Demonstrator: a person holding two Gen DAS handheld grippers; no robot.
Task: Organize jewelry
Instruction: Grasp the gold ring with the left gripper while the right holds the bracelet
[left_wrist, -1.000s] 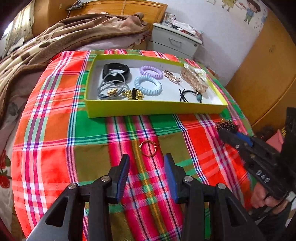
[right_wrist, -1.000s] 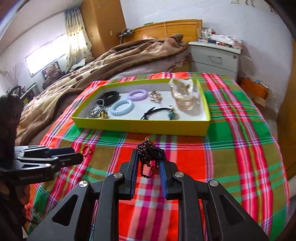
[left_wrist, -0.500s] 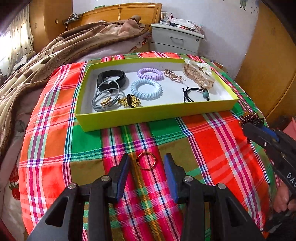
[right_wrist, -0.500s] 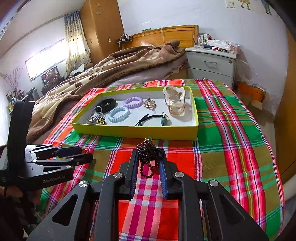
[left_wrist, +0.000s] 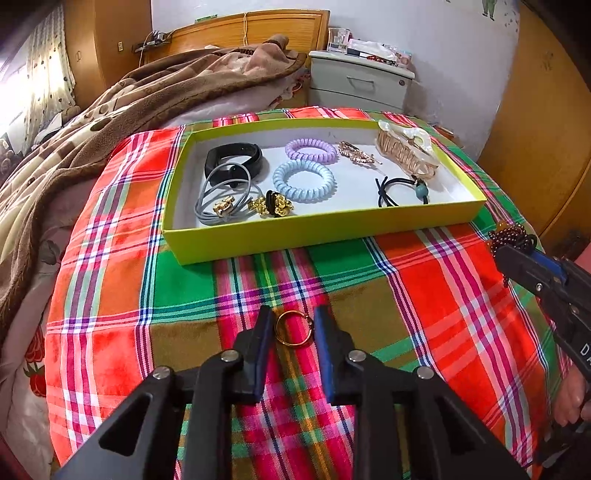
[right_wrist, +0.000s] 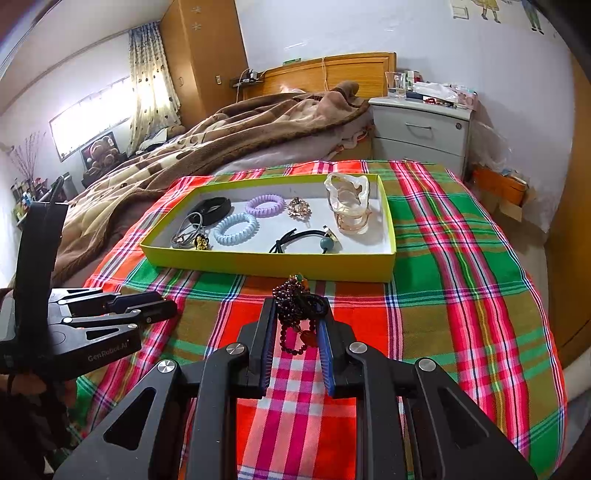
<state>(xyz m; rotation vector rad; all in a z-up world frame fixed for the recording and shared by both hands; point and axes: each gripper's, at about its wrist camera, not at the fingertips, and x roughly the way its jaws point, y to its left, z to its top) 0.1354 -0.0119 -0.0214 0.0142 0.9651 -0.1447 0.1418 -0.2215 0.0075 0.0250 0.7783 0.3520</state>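
Observation:
A gold ring (left_wrist: 293, 328) lies on the plaid cloth, between the fingertips of my left gripper (left_wrist: 293, 325), which is open around it with the jaws close on each side. My right gripper (right_wrist: 298, 314) is shut on a dark beaded bracelet (right_wrist: 295, 301) and holds it above the cloth in front of the yellow-green tray (right_wrist: 266, 264). The right gripper with the bracelet (left_wrist: 511, 236) also shows at the right of the left wrist view. The tray (left_wrist: 314, 229) holds hair ties, coil bands, a black band, a clip and gold pieces.
The plaid cloth (left_wrist: 424, 288) covers a rounded table. A bed with a brown blanket (left_wrist: 129, 107) lies behind and to the left. A white nightstand (left_wrist: 358, 85) stands at the back. A wooden cabinet (left_wrist: 546, 140) is at the right.
My left gripper has moved forward so the gold ring now lies between its fingertips, and the jaws have narrowed. My right gripper holds the bracelet and has drawn back slightly from the tray.

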